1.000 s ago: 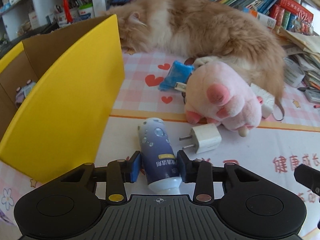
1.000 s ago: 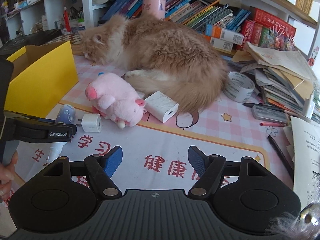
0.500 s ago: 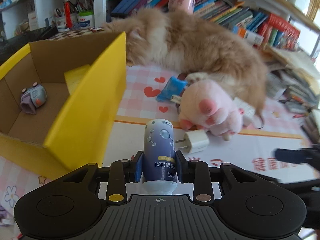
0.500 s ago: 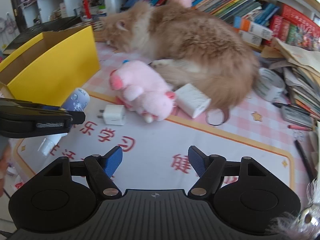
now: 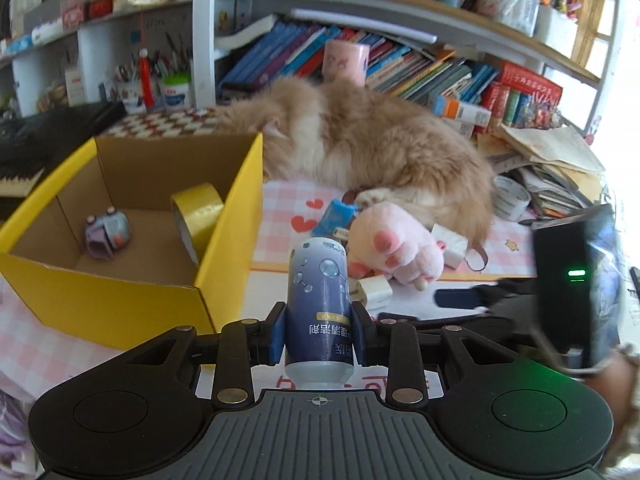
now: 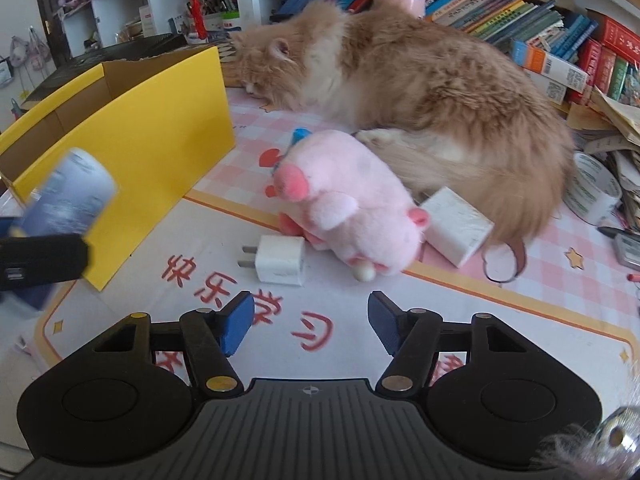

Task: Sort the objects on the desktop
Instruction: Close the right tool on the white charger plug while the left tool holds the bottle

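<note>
Pinching the blue bottle (image 5: 319, 304) upright, left fingers (image 5: 280, 330); right fingers (image 6: 236, 322) spread, closing, empty.

The right gripper (image 6: 310, 326) is held above the printed mat (image 6: 460, 320), its jaws just narrowed with nothing between them. Ahead, a white charger plug (image 6: 280, 259) is seen touching a pink plush pig (image 6: 352, 200).

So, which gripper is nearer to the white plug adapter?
Right. The right gripper hangs open just short of the white plug adapter; the left gripper, holding the blue bottle, is lifted farther off beside the yellow box.
</note>
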Motion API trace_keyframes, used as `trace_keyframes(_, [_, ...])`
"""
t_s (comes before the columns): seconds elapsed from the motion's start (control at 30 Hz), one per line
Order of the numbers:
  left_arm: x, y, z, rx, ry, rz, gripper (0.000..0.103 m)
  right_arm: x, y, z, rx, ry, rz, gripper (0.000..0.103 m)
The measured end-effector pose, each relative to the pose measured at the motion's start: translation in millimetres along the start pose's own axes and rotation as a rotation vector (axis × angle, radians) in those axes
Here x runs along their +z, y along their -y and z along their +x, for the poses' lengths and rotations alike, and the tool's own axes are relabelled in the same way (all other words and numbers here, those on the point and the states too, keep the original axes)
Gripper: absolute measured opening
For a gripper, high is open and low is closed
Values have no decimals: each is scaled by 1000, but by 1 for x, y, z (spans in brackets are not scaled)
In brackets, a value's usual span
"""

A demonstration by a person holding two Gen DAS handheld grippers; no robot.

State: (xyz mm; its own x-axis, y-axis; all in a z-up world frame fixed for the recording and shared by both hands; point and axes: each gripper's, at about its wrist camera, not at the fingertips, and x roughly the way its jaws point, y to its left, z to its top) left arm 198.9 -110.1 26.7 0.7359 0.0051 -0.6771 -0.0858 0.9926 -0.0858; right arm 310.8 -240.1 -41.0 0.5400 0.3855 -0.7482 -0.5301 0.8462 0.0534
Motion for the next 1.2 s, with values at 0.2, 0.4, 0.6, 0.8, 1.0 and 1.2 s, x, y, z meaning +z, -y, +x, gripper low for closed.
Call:
trace_keyframes(0.2, [-1, -2, -10, 14, 18, 26, 31, 2, -11, 18, -19, 14, -12, 60])
trace_keyframes(0.4, [-3, -8, -16, 15, 16, 19, 31, 9, -22, 33, -33, 26, -24, 57])
trace_keyframes(0.6, [-4, -9, -20, 8, 26, 33, 31, 17, -30, 46, -44, 4, -30, 53])
trace_keyframes(0.8, [-5, -12, -19, -3, 24, 21, 31, 17, -31, 46, -46, 2, -21, 49])
trace_keyframes(1.0, [-5, -11, -20, -22, 34, 32, 31, 17, -31, 45, -40, -6, -26, 41])
trace_keyframes(1.2, [-4, -11, -21, -41, 40, 37, 31, 15, -21, 28, -37, 2, 4, 41])
